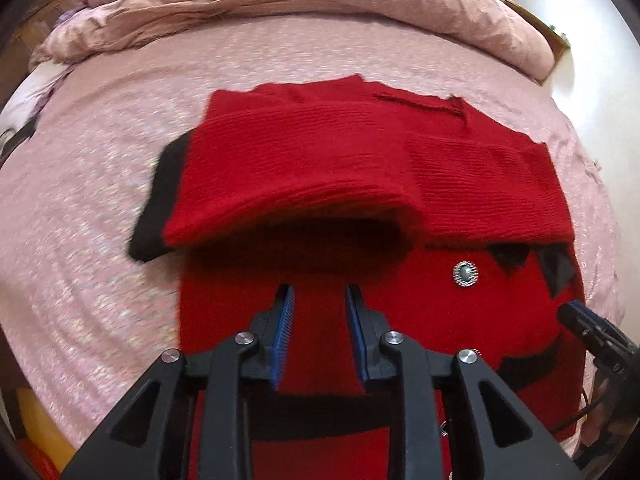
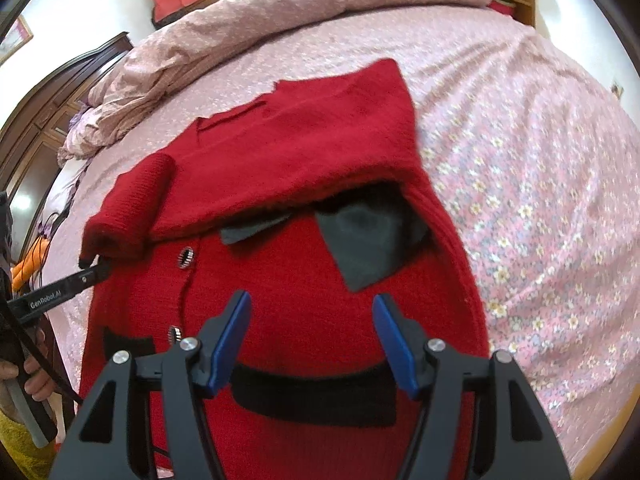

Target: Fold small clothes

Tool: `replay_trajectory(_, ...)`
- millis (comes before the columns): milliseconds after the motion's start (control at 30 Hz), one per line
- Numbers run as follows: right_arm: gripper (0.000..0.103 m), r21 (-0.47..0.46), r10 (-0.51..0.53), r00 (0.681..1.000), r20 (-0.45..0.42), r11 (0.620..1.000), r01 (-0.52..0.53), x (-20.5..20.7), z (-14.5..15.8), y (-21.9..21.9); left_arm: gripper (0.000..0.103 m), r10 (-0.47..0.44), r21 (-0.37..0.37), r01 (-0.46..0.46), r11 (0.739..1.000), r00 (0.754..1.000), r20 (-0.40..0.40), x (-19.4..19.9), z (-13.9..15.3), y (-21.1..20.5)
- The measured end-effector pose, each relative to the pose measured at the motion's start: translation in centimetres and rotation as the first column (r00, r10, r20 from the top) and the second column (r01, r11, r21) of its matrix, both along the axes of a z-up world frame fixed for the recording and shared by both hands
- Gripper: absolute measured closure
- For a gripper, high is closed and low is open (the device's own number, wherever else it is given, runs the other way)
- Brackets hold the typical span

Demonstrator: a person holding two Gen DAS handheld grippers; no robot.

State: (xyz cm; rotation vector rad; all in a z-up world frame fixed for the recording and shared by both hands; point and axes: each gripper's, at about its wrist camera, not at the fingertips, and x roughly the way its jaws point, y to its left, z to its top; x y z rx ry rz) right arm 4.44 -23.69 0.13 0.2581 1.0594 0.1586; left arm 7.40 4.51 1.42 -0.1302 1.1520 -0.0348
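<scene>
Left hand-held gripper (image 1: pixel 320 294) hovers slightly parted and empty over the red cardigan (image 1: pixel 360 312) on the bed (image 1: pixel 92 208); its folded sleeve (image 1: pixel 288 188) lies crosswise just above (upper centre), nearer than to the open right hand-held gripper (image 2: pixel 312 304).

Pink floral bedsheet (image 2: pixel 520 184); rumpled pink duvet (image 1: pixel 320 4) at far end; dark wood wardrobe (image 2: pixel 52 120) beside bed.

The left gripper (image 1: pixel 320 300) points steeply down, jaws slightly parted, nothing between them. The right gripper (image 2: pixel 312 312) angles down beside it, jaws wide, empty.
</scene>
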Motion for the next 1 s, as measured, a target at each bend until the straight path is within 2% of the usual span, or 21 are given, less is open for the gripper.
replay_trajectory(233, 0.036, -0.025, 0.094, 0.995, 0.038, 0.995, -0.093, 1.1, 1.8, 3.4, 0.084, 0.102, 0.027, -0.101, 0.994, 0.995, -0.017, -1.3, -0.1, 4.0)
replay_trajectory(400, 0.036, -0.064, 0.196, 0.979, 0.062, 0.979, -0.192, 2.1, 3.3, 7.4, 0.084, 0.156, 0.027, -0.155, 0.987, 0.987, -0.034, -2.0, -0.4, 6.4)
replay_trajectory(633, 0.036, -0.206, 0.344, 0.936, 0.070, 0.923, -0.324, 3.5, 4.3, 14.3, 0.084, 0.200, 0.020, -0.199, 0.980, 0.979, -0.036, -2.8, -0.7, 8.4)
replay_trajectory(767, 0.036, -0.239, 0.416, 0.908, 0.049, 0.888, -0.394, 3.9, 4.2, 17.7, 0.084, 0.210, 0.014, -0.210, 0.978, 0.977, -0.043, -3.1, -1.0, 9.1)
replay_trajectory(1000, 0.036, -0.297, 0.486, 0.874, 0.026, 0.838, -0.457, 4.5, 4.0, 21.5, 0.084, 0.207, 0.006, -0.208, 0.978, 0.976, -0.067, -2.6, -2.0, 9.3)
